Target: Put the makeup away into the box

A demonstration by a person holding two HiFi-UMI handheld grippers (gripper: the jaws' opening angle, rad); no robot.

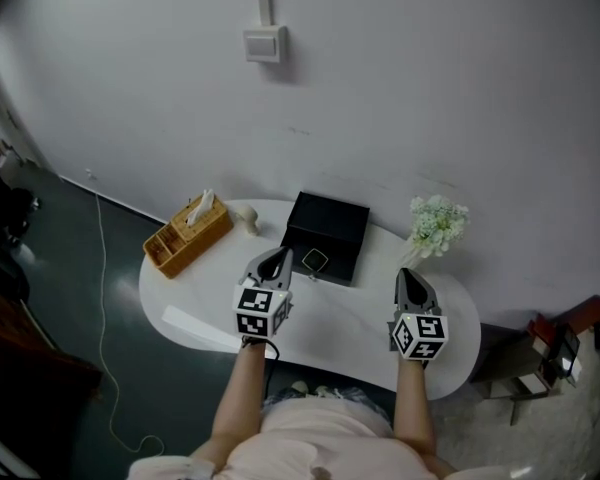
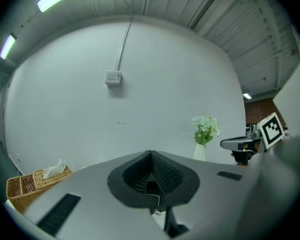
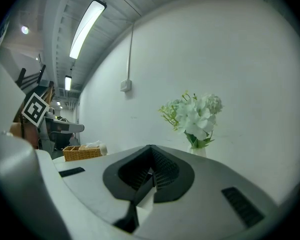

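A black box [image 1: 325, 234] with its lid down and a gold clasp on the front sits at the back middle of the white oval table [image 1: 200, 323]. My left gripper [image 1: 279, 255] hovers just in front of the box, shut and empty. Between its jaws in the left gripper view [image 2: 151, 154], the dark box front with the clasp [image 2: 151, 190] shows. My right gripper [image 1: 408, 274] is over the table's right part, shut with nothing held; its own view [image 3: 151, 148] looks toward the flowers. A small cream item [image 1: 246, 218] lies left of the box.
A wicker basket [image 1: 185, 236] with a tissue pack stands at the table's left end. A vase of white flowers [image 1: 437, 224] stands at the back right near the wall. A wall switch [image 1: 265, 44] is above. A cable trails on the floor at left.
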